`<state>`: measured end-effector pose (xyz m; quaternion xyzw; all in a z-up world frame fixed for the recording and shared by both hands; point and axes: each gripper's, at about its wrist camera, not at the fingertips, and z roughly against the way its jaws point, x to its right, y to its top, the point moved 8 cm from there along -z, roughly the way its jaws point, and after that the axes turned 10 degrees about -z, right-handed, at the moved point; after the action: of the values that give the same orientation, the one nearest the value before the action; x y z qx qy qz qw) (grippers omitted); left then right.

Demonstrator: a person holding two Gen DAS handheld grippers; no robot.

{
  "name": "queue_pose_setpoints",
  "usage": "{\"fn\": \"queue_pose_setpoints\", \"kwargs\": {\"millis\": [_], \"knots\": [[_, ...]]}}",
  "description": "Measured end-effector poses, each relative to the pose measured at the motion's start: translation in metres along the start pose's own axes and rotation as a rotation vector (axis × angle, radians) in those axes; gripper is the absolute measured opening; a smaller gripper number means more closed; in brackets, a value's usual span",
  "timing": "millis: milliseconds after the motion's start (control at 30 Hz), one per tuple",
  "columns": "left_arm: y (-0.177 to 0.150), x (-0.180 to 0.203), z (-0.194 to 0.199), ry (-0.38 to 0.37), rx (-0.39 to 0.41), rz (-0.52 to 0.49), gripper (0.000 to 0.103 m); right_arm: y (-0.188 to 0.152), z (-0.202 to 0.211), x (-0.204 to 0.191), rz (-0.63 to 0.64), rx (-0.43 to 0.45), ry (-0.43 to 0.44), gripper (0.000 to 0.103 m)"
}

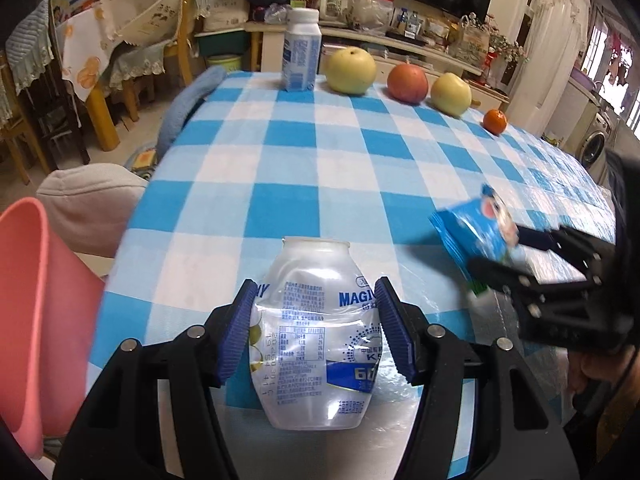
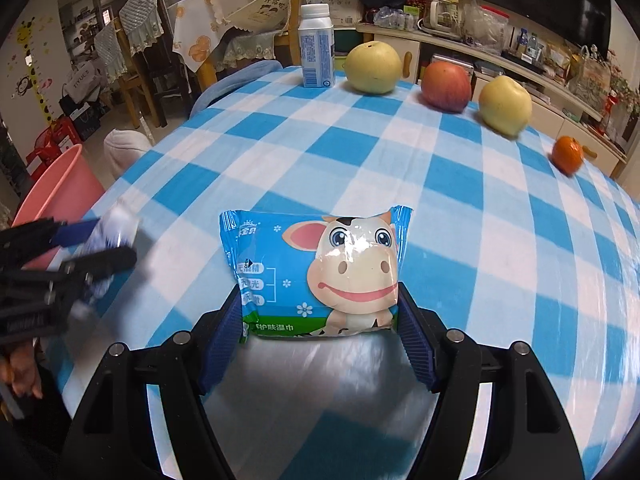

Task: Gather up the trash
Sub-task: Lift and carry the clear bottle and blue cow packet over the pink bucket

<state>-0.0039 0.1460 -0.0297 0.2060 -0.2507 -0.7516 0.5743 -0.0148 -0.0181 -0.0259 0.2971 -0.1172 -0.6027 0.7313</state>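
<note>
My left gripper [image 1: 316, 292] is shut on a crushed clear plastic bottle [image 1: 312, 360] with blue print, its blue pads denting the sides. The bottle is held just over the near edge of the blue-and-white checked table [image 1: 320, 152]. My right gripper [image 2: 320, 312] is shut on a blue wet-wipe packet [image 2: 320, 272] with a cartoon cow, gripped by its two sides above the cloth. In the left wrist view the right gripper [image 1: 508, 256] and its packet [image 1: 476, 236] show blurred at the right. The right wrist view has the left gripper [image 2: 100, 244] and bottle [image 2: 116, 228] at its left edge.
A pink bin [image 1: 32, 300] stands on the floor off the table's left side, next to a grey cushion [image 1: 92, 200]. Along the far edge stand a white-and-blue drink bottle [image 1: 301, 52], a pear [image 1: 350, 70], an apple [image 1: 407, 82], a second pear [image 1: 451, 94] and a tangerine [image 1: 495, 121].
</note>
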Motion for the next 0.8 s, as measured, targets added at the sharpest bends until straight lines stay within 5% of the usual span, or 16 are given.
{"fn": "queue_pose_setpoints", "kwargs": {"millis": [400, 800], "knots": [[0.018, -0.019, 0.04, 0.124, 0.121, -0.024, 0.061, -0.034, 0.054, -0.012, -0.034, 0.048, 0.0, 0.072], [0.022, -0.059, 0.067, 0.239, 0.165, 0.016, 0.061, -0.029, 0.076, -0.046, 0.021, 0.085, -0.008, 0.072]]}}
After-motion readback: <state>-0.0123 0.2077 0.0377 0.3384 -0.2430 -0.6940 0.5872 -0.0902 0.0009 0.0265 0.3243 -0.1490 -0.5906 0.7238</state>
